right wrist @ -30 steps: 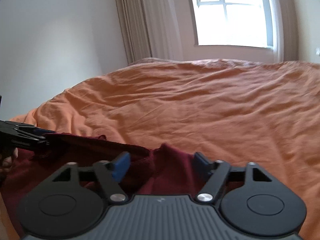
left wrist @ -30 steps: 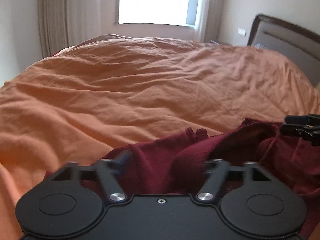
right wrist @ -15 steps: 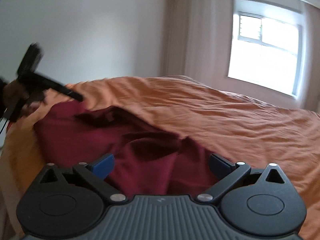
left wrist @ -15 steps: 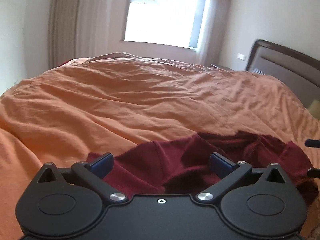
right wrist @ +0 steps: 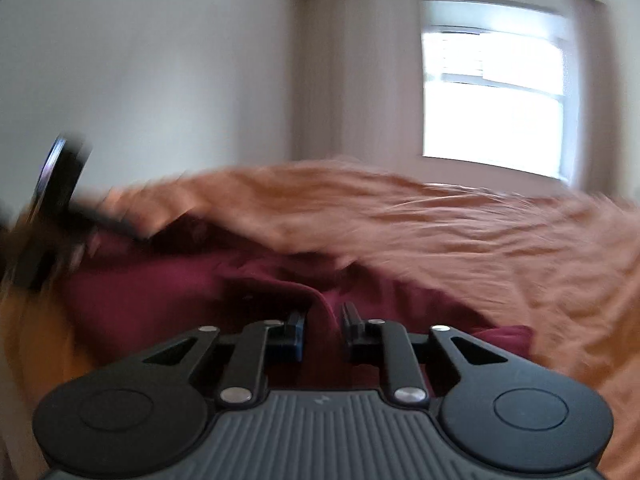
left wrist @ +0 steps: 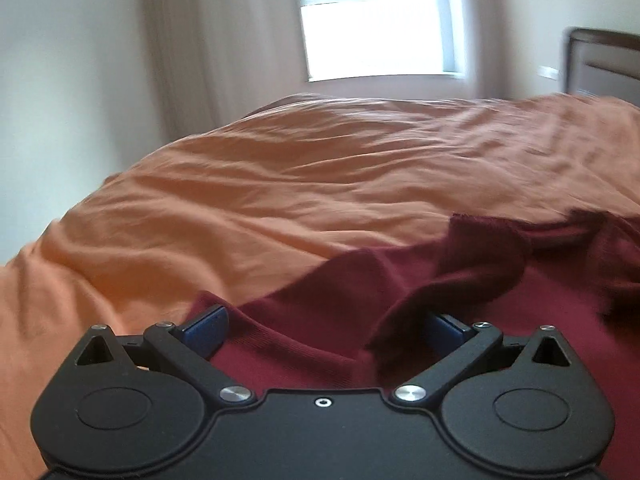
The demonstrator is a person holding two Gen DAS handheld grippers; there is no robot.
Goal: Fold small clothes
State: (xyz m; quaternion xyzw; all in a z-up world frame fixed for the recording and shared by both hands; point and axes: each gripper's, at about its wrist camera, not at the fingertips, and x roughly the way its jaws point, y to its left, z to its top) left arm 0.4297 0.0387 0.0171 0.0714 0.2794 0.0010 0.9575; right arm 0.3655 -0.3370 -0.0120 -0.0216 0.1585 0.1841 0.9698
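Right tongs (right wrist: 323, 334) seem clamped on the crumpled maroon knit garment (right wrist: 168, 300), though blurred; left tongs (left wrist: 324, 330) gape apart, so a one-sided pull may bunch it on the orange bedspread (left wrist: 280, 184).

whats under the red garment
The red garment lies crumpled on the orange bedspread, which shows all around it. Anything beneath its folds is covered and cannot be seen.

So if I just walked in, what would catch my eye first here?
Probably the dark red garment, crumpled at the near edge of a wide orange bedspread. Next, the two black grippers over it: the left gripper spread wide open, the right gripper nearly closed around a fold of the cloth. A bright window glows behind.
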